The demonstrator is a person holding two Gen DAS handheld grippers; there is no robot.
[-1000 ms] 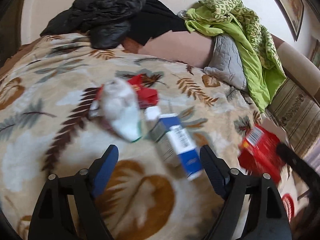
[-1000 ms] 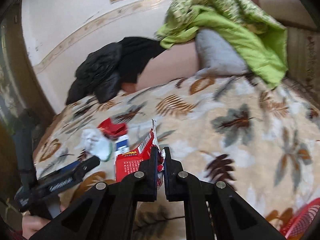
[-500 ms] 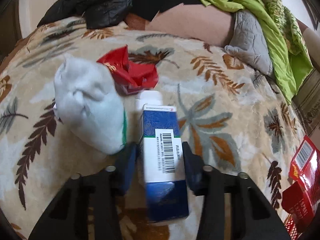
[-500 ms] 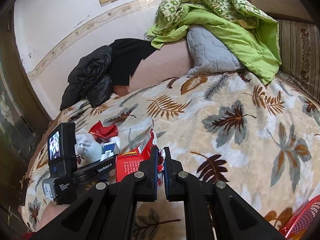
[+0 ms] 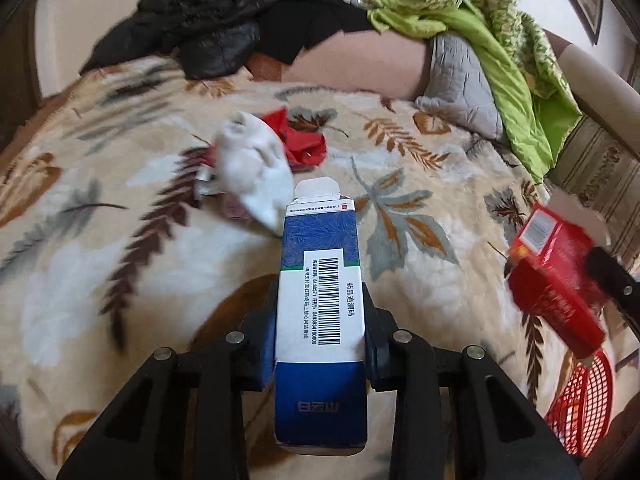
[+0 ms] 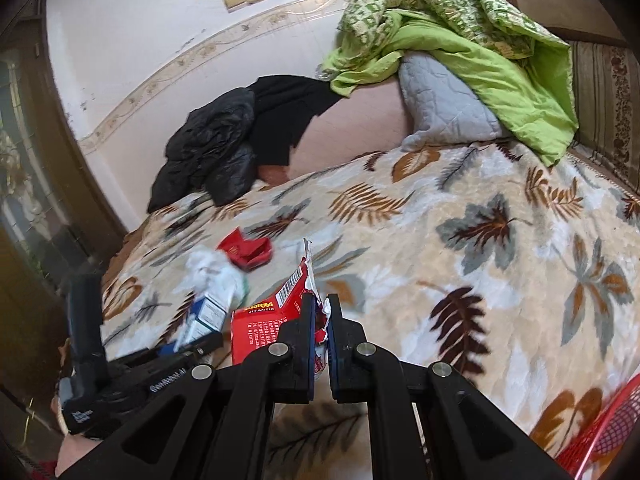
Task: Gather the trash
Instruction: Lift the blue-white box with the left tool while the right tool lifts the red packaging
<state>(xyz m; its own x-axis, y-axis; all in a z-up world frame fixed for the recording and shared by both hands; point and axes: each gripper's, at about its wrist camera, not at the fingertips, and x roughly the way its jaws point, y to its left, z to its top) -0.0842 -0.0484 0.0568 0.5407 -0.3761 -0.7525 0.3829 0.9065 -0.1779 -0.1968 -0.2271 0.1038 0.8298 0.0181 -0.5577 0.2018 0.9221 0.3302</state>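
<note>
Blue-and-white carton (image 5: 320, 320) sits clamped between the left gripper's (image 5: 320, 344) jaws; right gripper (image 6: 320, 320) pinches a red wrapper (image 6: 268, 328).

Red basket (image 5: 580, 404) cut off at frame edge.

We see a bed (image 5: 120, 280) under a cream leaf-print blanket (image 6: 480, 260). On it lie a crumpled white tissue (image 5: 256, 168) touching a red wrapper (image 5: 300, 140); at the far end, black clothing (image 5: 208, 12), a grey pillow (image 5: 460, 76) and a green quilt (image 5: 512, 60).
</note>
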